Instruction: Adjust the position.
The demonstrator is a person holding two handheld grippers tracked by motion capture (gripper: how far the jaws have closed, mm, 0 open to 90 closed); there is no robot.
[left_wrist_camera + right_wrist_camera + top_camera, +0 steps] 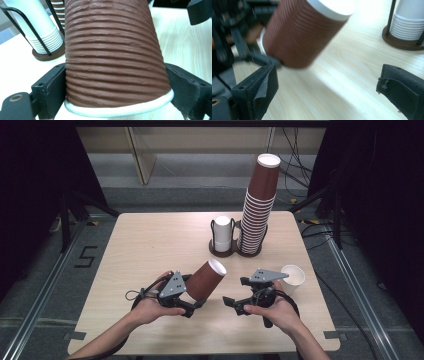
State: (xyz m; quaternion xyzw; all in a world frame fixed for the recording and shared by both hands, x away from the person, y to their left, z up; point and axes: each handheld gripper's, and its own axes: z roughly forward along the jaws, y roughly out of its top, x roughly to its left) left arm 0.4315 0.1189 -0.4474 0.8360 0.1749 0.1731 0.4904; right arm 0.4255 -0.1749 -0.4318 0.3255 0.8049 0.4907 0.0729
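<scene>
Brown ribbed cup [206, 280] is clamped near its white base rim in the left gripper [186, 304], tilted, mouth toward 1 o'clock, held over the table [150, 245] at its near centre. Jaws closed on both sides of the cup wall, snug contact in the left gripper view. Right gripper [231, 304] sits just beside, at 3 o'clock of the cup, jaws wide apart, empty. Advice: bring the right jaws around the upper wall squarely, squeeze lightly, ribbed paper crushes easily
</scene>
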